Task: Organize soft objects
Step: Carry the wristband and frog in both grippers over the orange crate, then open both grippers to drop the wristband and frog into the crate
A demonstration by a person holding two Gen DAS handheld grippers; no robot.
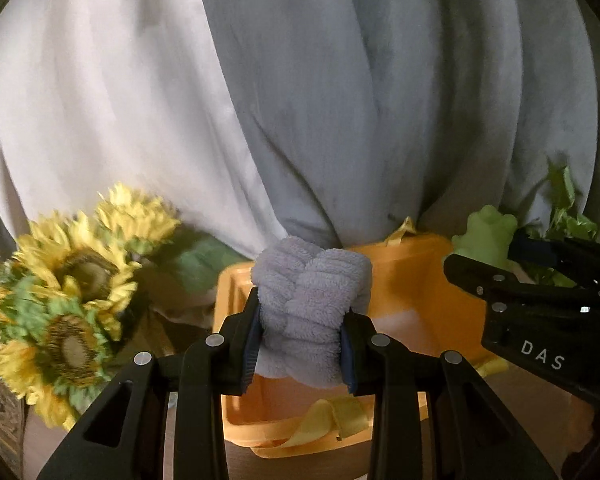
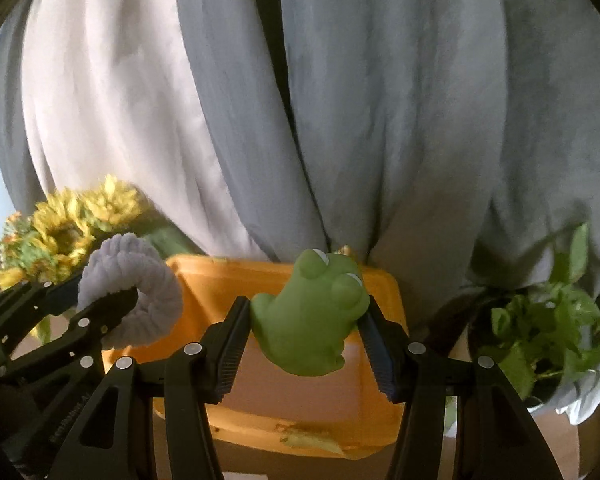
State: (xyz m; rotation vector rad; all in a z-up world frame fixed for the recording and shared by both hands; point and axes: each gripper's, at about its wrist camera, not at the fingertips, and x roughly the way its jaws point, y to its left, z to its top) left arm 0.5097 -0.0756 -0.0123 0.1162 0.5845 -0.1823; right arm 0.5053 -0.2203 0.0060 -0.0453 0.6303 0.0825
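Black tongs [image 1: 301,344] with silver rivets, ribbed, seemingly blue pads [image 2: 381,364].

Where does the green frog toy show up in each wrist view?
Left wrist view: green frog toy at the right edge, in the right gripper.
Right wrist view: the frog at centre, clamped between the fingers.
Shared landmark: the orange bin behind it.

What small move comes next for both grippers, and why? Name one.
Probably lower both over the orange plastic bin and release. The left gripper is clamped on the fluffy lavender braided scrunchie, the right gripper on the green rubber frog toy, and both hang above the bin's open interior, which looks empty apart from yellow ribbon.
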